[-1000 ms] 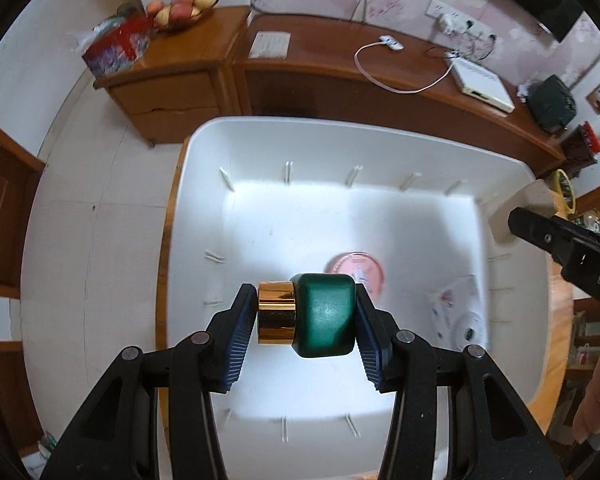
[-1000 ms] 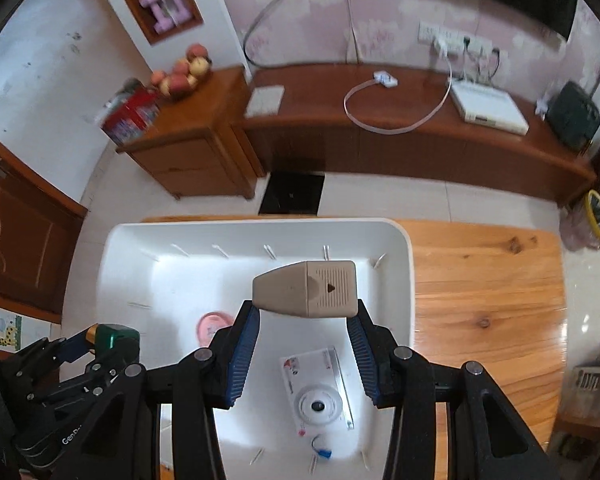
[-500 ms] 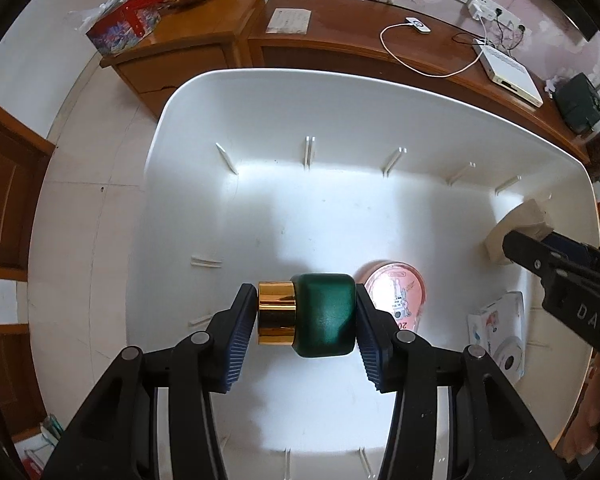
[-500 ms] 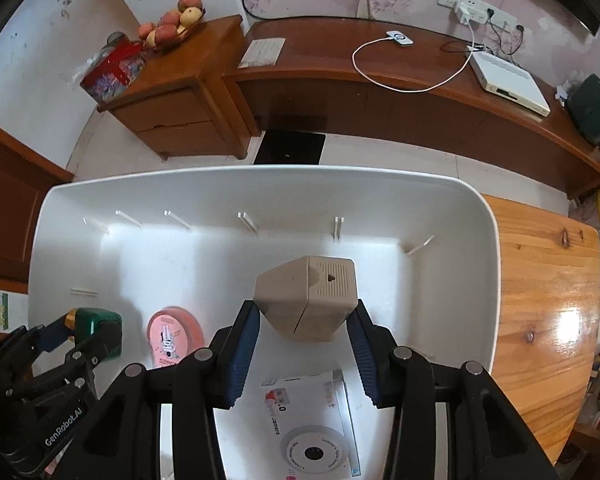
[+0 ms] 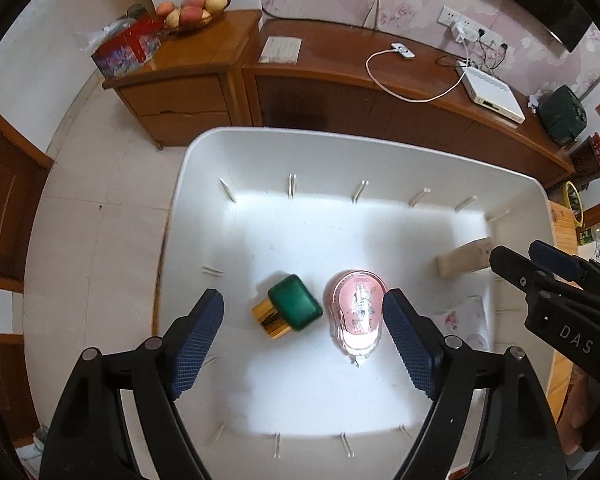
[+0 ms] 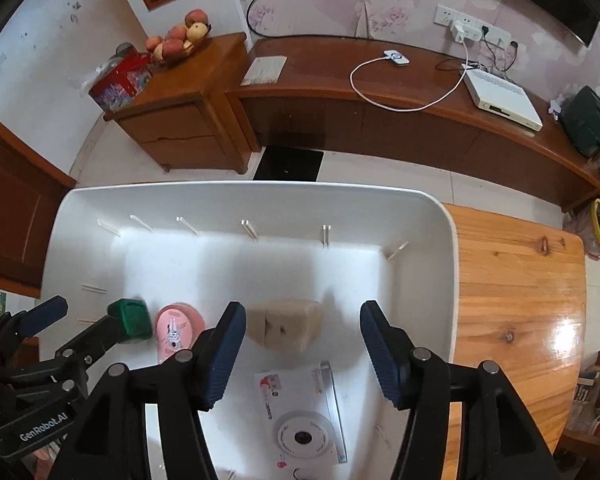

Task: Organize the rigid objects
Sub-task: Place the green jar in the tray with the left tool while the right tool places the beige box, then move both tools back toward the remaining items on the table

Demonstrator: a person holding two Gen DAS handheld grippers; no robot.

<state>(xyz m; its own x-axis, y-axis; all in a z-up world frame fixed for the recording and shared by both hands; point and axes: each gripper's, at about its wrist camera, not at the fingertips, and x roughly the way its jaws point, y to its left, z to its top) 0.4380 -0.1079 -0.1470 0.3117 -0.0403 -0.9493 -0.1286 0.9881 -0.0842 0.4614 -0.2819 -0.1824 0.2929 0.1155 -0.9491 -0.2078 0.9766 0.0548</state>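
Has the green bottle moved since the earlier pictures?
Yes. The green bottle left the opening left gripper and lies on the bin floor beside the pink case.

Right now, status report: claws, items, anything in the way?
Both claws opening, nothing between the pads: left claw, right claw. Green bottle and beige block lie in the white bin. Nothing blocking.

Left wrist fisheye: steeply down, close over white bin (image 5: pixel 196 184), right claw (image 5: pixel 540 264) at 3 o'clock | Right wrist fisheye: steeply down, close over same bin (image 6: pixel 440 216), tabletop (image 6: pixel 520 280) at 3 o'clock, left claw (image 6: pixel 80 328) at 9 o'clock | Shared: bin floor, sideboard (image 5: pixel 380 96) at 12 o'clock.
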